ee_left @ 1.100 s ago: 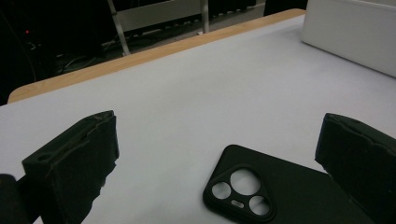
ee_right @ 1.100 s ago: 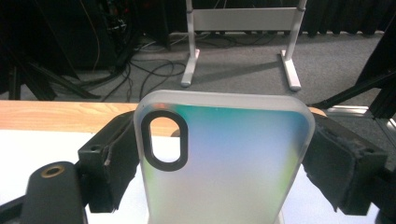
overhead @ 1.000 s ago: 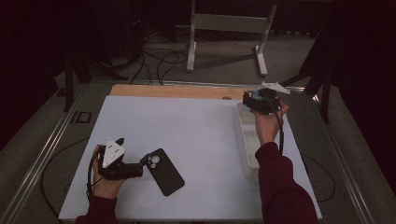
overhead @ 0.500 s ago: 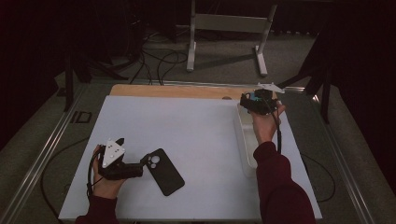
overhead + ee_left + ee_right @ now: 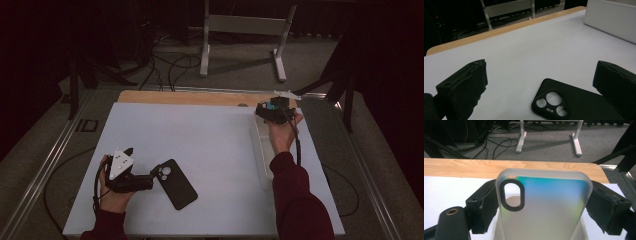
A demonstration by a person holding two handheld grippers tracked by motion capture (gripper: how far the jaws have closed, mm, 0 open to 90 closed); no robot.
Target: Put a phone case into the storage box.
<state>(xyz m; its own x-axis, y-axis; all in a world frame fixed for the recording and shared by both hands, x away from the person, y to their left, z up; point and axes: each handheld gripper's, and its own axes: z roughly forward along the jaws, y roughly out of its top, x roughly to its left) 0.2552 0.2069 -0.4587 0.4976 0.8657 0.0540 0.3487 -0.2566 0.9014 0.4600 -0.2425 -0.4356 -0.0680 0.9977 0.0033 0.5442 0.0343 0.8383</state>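
Tongs status: right tongs (image 5: 264,111) clamp clear phone case; left tongs (image 5: 156,176) apart at black phone case (image 5: 176,183).
High view: black case flat on table (image 5: 200,145), long axis diagonal, left hand nearer; white tray (image 5: 261,150) under right hand. Left gripper view: jaws straddle its camera-cutout end, no contact. Right gripper view: frosted iridescent case (image 5: 544,205) gripped across its width, above tray.

The bottom of the see-through phone case (image 5: 544,205) was cut off by the picture's edge, and the white tray (image 5: 584,230) under it was mostly hidden. The black phone case (image 5: 574,105) ran off the bottom edge too.
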